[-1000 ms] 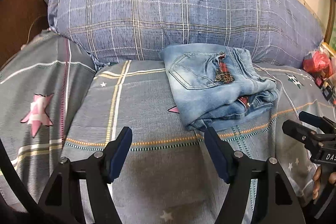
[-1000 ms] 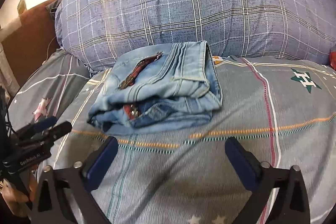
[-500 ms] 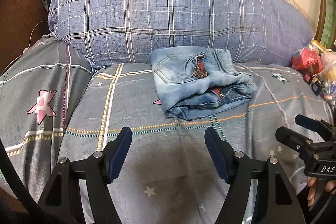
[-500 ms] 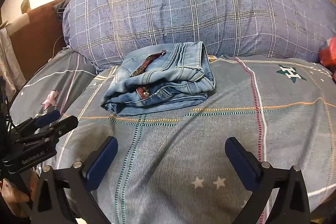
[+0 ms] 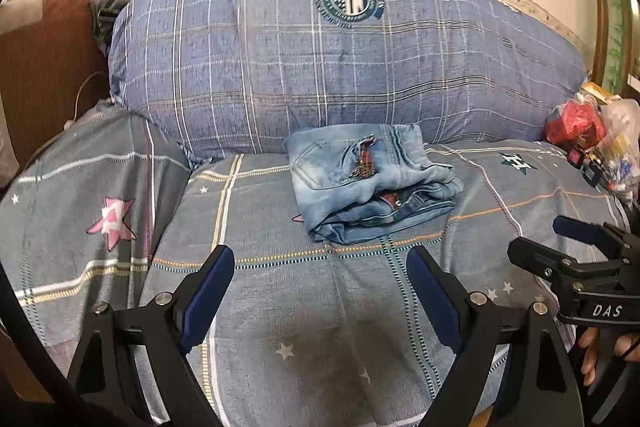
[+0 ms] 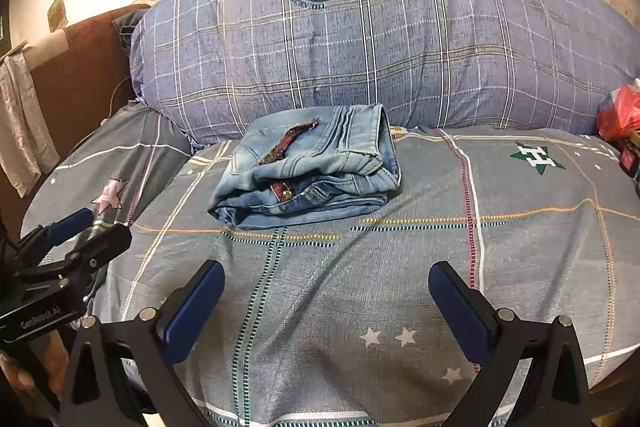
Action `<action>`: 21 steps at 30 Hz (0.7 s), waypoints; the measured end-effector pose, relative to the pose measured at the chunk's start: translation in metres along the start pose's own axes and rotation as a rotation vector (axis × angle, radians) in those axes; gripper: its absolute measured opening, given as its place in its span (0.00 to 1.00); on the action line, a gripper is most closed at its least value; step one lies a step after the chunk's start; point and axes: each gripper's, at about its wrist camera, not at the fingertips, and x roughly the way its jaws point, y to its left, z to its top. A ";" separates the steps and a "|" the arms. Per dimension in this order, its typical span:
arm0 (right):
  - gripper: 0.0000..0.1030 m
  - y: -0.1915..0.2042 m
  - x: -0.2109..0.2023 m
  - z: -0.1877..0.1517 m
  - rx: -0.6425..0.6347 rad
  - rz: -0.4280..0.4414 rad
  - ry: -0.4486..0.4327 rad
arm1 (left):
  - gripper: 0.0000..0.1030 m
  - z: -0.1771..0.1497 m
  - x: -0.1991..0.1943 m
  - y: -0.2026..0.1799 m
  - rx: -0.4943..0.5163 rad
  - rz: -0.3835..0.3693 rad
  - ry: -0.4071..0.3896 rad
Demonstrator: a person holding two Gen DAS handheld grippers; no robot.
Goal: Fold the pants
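The light blue denim pants [image 5: 368,183] lie folded in a compact stack on the grey bedspread, just in front of the big pillow; they also show in the right wrist view [image 6: 308,171]. My left gripper [image 5: 320,291] is open and empty, well back from the pants near the bed's front. My right gripper [image 6: 326,307] is open and empty, also back from the pants. Each gripper shows in the other's view: the right one [image 5: 560,243] at the right edge, the left one [image 6: 80,231] at the left edge.
A large blue plaid pillow [image 5: 340,59] stands behind the pants. The grey patterned bedspread [image 5: 320,307] covers the bed. A brown headboard [image 5: 44,67] is at the left. Red and clear plastic bags with small items [image 5: 592,139] lie at the right edge.
Both grippers have pulled back and away from the folded pants, which now look smaller and farther. The pants have not moved. Both grippers stay open.
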 end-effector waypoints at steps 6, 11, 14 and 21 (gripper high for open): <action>1.00 0.001 -0.017 0.004 -0.014 -0.008 -0.026 | 0.86 0.000 -0.019 -0.013 0.030 0.020 -0.031; 1.00 0.003 -0.030 0.006 -0.024 -0.014 -0.044 | 0.86 0.003 -0.029 -0.016 0.017 0.006 -0.040; 1.00 0.004 -0.035 0.006 -0.028 -0.013 -0.052 | 0.86 0.003 -0.034 -0.019 0.015 0.011 -0.053; 1.00 0.006 -0.045 0.004 -0.028 -0.010 -0.068 | 0.86 0.000 -0.039 -0.023 0.027 0.019 -0.054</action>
